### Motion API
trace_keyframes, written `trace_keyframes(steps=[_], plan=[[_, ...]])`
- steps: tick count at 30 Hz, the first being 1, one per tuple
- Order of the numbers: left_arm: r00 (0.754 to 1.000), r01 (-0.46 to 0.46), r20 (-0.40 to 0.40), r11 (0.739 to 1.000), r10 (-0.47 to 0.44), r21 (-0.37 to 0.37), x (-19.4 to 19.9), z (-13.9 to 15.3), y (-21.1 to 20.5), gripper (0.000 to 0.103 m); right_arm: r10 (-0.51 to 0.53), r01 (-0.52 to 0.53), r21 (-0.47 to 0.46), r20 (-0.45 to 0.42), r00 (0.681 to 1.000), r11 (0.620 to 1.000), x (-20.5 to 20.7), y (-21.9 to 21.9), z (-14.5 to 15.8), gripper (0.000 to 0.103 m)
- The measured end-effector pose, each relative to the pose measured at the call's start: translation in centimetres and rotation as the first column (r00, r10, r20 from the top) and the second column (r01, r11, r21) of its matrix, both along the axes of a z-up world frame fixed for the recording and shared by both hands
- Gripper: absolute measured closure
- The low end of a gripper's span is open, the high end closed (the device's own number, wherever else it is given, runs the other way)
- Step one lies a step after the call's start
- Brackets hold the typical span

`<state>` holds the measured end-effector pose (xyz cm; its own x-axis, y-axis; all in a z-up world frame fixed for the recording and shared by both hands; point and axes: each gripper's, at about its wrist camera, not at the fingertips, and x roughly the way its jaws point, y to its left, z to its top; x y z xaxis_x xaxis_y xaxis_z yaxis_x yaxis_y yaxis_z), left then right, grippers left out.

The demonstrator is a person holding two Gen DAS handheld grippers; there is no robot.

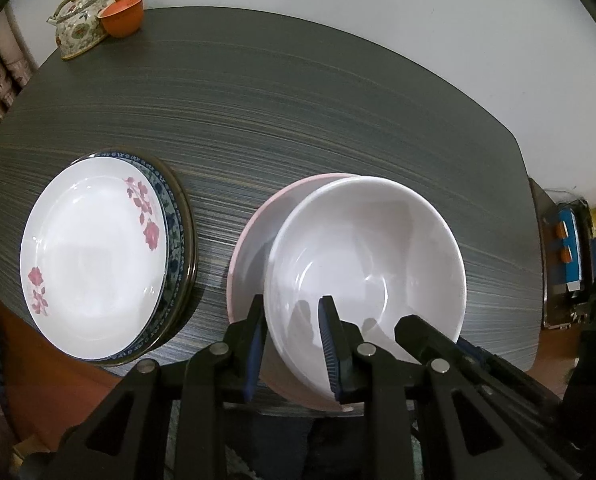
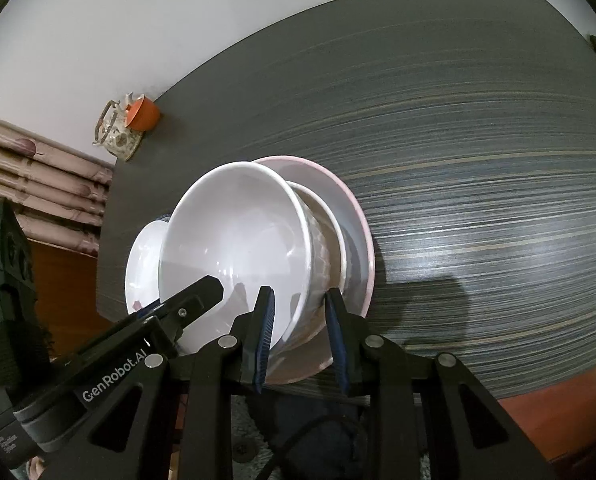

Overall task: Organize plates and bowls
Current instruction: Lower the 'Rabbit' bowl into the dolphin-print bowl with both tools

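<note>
Both my grippers, left (image 1: 294, 344) & right (image 2: 299, 336), are clenched on opposite rims of the white bowl (image 1: 365, 256), tilted over the pink bowl (image 1: 254, 240) nr the tabletop's (image 1: 298, 100) front edge. Risk: uneven lowering, rim slips, bowl clacks or skids off.

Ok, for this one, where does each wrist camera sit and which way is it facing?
Left wrist: on the left gripper, looking steeply down at the white bowl it holds by the rim; right gripper shows at right.
Right wrist: on the right gripper, looking down at the white bowl's other side; left gripper shows at left.
Shared: white bowl, pink plate, teapot, table.
</note>
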<state>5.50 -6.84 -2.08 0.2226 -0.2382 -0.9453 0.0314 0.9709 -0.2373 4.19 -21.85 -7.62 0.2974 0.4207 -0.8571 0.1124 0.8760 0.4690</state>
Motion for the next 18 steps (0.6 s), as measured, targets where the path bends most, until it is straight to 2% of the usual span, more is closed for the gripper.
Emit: trace_keyframes(steps=[18], plan=[[0.999, 0.01, 0.031, 1.0, -0.011, 0.03, -0.18, -0.18, -0.49, 0.076, 0.0, 0.001, -0.041, 0.021, 1.0, 0.999, -0.34, 0.92, 0.15, 0.072]])
